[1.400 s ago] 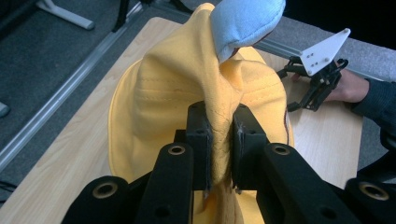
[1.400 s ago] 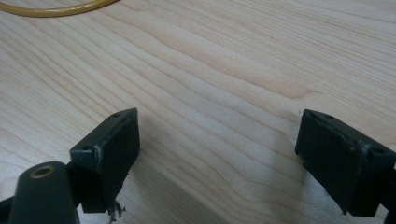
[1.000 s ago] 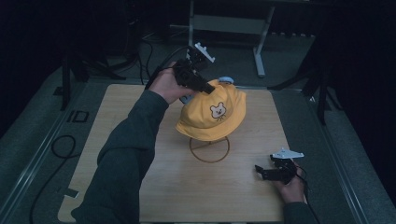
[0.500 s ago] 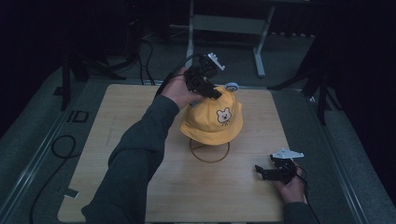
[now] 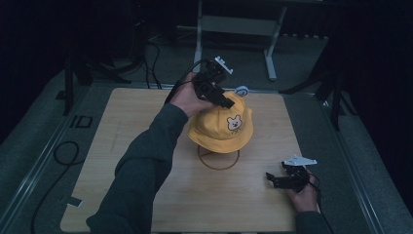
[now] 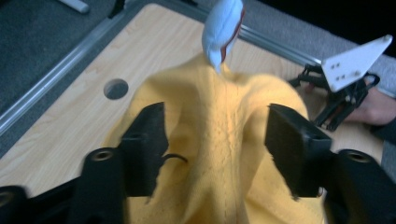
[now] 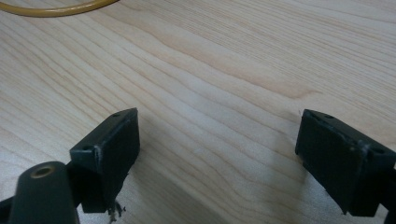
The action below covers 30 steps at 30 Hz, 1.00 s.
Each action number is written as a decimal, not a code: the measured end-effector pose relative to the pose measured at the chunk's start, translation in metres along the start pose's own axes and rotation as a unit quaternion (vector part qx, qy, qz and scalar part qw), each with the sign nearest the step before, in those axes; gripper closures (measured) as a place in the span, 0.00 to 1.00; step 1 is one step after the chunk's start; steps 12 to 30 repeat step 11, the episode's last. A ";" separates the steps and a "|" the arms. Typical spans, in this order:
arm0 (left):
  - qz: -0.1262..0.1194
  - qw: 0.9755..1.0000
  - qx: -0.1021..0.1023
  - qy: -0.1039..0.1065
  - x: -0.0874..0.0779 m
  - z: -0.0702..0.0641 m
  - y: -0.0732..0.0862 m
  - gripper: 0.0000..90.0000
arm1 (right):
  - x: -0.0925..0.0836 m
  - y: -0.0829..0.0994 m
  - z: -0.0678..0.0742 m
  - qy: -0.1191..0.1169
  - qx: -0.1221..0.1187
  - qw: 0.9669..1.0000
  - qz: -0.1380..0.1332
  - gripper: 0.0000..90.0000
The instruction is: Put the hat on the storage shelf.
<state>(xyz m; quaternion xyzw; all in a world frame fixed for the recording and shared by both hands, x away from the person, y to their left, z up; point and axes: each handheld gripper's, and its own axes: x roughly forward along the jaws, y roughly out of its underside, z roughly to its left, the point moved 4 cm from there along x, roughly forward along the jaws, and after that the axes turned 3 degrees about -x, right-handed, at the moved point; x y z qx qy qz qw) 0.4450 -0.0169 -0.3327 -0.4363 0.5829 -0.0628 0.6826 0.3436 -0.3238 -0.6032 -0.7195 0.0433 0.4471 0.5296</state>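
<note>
A yellow bucket hat (image 5: 221, 127) with a small bear face sits on a wire stand whose ring base (image 5: 218, 165) lies mid-table. A pale blue ear (image 5: 241, 90) sticks up at the hat's far side. My left gripper (image 5: 225, 101) hovers at the top rear of the crown. In the left gripper view the hat (image 6: 219, 154) bulges between the two jaws, which stand wide apart, and the left gripper (image 6: 217, 144) is open. My right gripper (image 5: 285, 179) rests low at the table's front right, open over bare wood (image 7: 219, 154).
The wooden table (image 5: 136, 122) has a metal edge rail and a round hole (image 6: 116, 88) near its far side. The stand's yellow ring (image 7: 56, 9) curves just ahead of the right jaws. A metal frame (image 5: 234, 24) and cables lie on the floor behind.
The hat has sunk and settled level on the stand. My left gripper has shifted right and slightly down along the crown. The right gripper has stayed put.
</note>
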 end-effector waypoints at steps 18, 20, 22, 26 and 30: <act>-0.038 0.999 -0.012 -0.008 -0.013 0.003 0.003 0.37 | 0.000 0.000 0.000 0.000 0.000 1.000 0.000 0.15; -0.038 0.999 -0.012 -0.008 -0.013 0.003 0.003 0.37 | 0.000 0.000 0.000 0.000 0.000 1.000 0.000 0.15; -0.038 0.999 -0.012 -0.008 -0.013 0.003 0.003 0.37 | 0.000 0.000 0.000 0.000 0.000 1.000 0.000 0.15; -0.038 0.999 -0.012 -0.008 -0.013 0.003 0.003 0.37 | 0.000 0.000 0.000 0.000 0.000 1.000 0.000 0.15; -0.038 0.999 -0.012 -0.008 -0.013 0.003 0.003 0.37 | 0.000 0.000 0.000 0.000 0.000 1.000 0.000 0.15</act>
